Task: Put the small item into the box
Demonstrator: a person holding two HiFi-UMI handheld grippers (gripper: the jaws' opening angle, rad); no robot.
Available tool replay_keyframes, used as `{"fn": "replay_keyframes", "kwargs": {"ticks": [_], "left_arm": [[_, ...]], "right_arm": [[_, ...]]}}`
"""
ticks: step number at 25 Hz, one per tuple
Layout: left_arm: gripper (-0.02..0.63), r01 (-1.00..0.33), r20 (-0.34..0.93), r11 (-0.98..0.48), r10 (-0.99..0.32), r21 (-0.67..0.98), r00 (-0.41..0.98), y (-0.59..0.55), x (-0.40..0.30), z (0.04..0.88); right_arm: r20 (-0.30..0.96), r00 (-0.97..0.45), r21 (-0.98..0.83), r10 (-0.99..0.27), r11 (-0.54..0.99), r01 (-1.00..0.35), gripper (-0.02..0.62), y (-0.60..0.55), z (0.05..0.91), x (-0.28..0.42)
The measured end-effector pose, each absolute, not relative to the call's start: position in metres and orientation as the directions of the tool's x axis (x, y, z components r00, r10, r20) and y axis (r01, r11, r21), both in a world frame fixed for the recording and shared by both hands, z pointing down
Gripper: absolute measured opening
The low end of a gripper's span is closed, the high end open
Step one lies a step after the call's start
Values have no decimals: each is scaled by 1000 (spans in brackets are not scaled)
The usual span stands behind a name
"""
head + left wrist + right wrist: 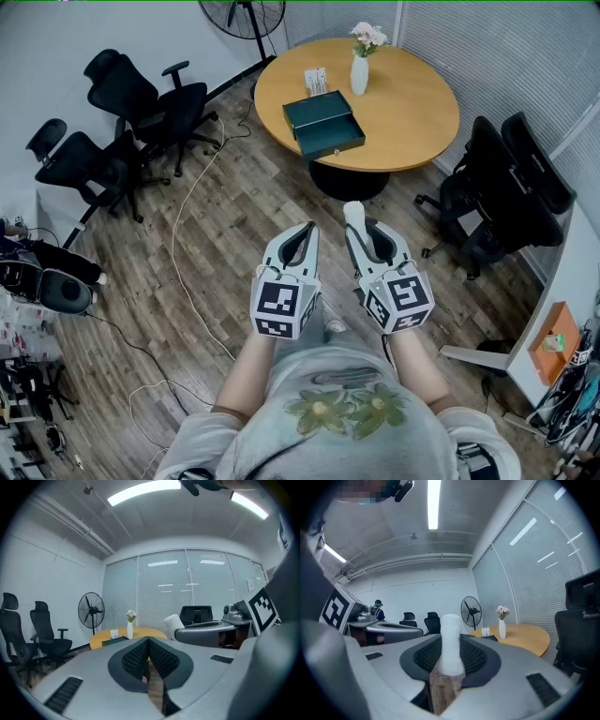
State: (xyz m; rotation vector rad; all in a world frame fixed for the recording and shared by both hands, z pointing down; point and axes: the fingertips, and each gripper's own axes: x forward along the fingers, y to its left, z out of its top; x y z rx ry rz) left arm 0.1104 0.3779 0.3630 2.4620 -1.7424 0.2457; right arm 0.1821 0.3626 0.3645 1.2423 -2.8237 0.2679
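Teal box (323,123) beside illegibly printed card (316,80).

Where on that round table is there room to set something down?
Bare: the right half of the round wooden table, past the white flower vase. Crowded: the middle-left, with the dark green open box and small white packet.

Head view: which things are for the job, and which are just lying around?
For the job: white item held in right gripper; dark green box on round table.
Just lying about: flower vase, standing fan, black office chairs, floor cable.
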Motion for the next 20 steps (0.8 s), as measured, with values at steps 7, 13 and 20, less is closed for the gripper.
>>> {"fn": "replay_keyframes", "kwargs": {"ticks": [7,13,20], "left_arm": [[2,-941,203,-339,-920,15,335,353,94,368],[2,-936,188,-351,-917,31,351,299,72,373],[2,-927,172,-374,-911,40,375,205,36,370]], "right_arm": [[126,-662,-146,-739,646,-749,124,339,370,167],[135,-645,-114,-752,634,-764,127,287,376,146],[161,-604,-91,-780,598,-796,127,193,376,115]]}}
